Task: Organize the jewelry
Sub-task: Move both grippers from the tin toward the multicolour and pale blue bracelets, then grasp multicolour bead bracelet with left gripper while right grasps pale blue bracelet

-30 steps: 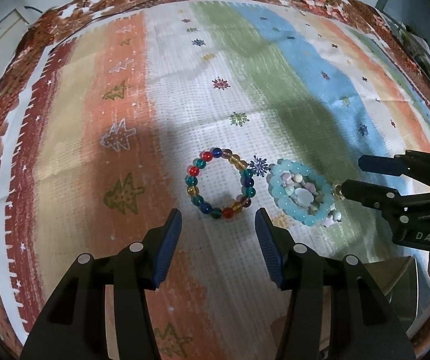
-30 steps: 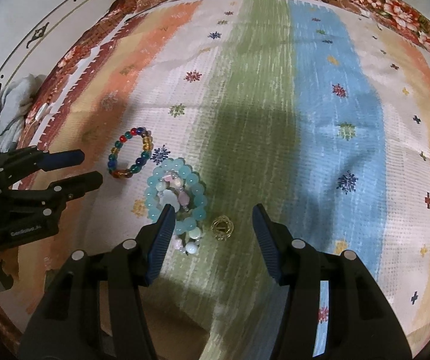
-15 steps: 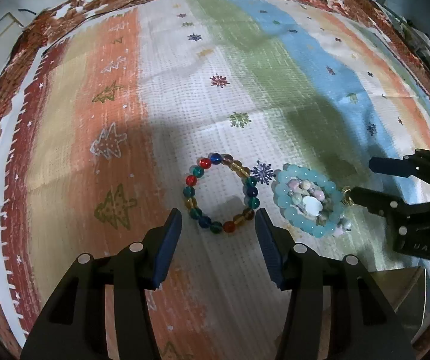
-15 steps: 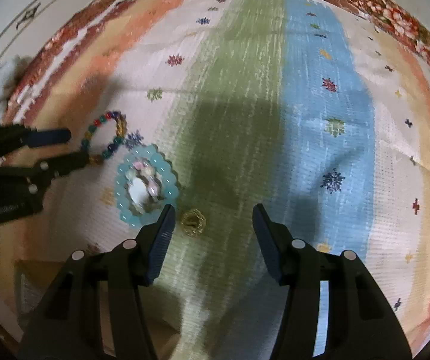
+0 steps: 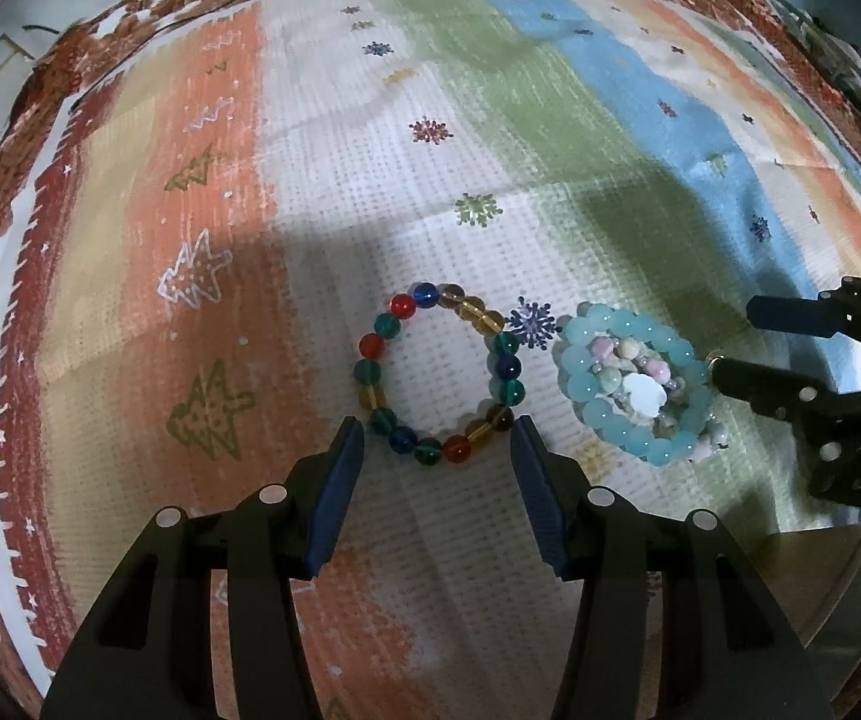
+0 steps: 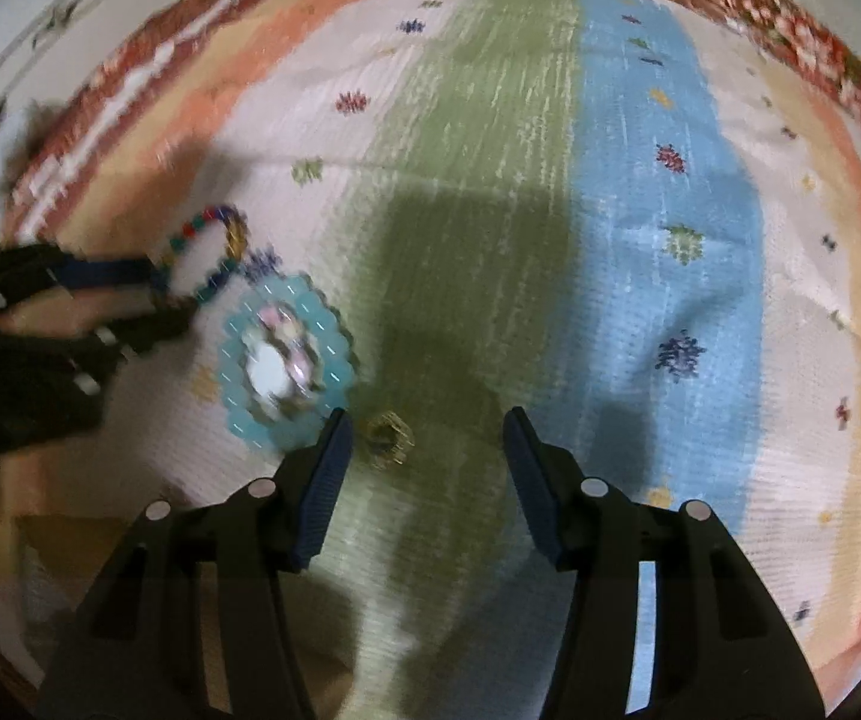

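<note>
A bracelet of multicoloured glass beads lies flat on the striped cloth, its near edge between my left gripper's open fingers. Right of it sits a light-blue bead bracelet with a pastel shell bracelet and a white shell inside it. My right gripper comes in from the right, open, its lower finger touching a small gold ring hidden behind the blue bracelet. In the blurred right wrist view my right gripper is open, the gold ring beside its left finger, the blue bracelet and the beaded bracelet further left.
The striped cloth with a floral brown border covers the table. A grey metal container corner shows at the lower right of the left wrist view. The left gripper's arm fills the left of the right wrist view.
My left gripper has moved forward, so the multicoloured bracelet's near edge now lies between its fingers. My right gripper has swung left, bringing the gold ring next to its left finger.
</note>
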Tool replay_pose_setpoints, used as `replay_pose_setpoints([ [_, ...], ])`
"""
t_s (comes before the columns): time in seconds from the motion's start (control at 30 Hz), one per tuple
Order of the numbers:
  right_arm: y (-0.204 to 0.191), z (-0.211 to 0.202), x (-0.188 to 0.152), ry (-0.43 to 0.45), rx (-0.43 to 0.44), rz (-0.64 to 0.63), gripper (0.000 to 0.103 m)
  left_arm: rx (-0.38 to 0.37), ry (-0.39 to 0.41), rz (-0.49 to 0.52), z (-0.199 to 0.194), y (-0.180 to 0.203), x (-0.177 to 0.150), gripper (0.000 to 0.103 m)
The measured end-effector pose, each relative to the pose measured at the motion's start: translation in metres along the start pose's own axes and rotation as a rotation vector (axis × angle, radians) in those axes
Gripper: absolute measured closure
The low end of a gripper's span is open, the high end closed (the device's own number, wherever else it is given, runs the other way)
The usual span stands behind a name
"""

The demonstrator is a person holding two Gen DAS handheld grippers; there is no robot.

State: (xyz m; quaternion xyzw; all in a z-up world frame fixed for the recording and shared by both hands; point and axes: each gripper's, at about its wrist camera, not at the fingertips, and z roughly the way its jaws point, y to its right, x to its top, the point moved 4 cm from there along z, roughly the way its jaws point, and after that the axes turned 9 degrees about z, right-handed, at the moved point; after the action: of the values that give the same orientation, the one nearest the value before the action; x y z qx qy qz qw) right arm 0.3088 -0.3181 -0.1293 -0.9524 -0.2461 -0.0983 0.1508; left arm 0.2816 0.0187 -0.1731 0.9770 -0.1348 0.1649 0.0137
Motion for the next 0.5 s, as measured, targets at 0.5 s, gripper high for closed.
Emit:
replay_pose_setpoints([
  [0.5,-0.011,0.012,0.019,-0.018,0.082,0.043,0.050,0.019,0.005,0.038,0.006,0.004,0.001,0.053],
])
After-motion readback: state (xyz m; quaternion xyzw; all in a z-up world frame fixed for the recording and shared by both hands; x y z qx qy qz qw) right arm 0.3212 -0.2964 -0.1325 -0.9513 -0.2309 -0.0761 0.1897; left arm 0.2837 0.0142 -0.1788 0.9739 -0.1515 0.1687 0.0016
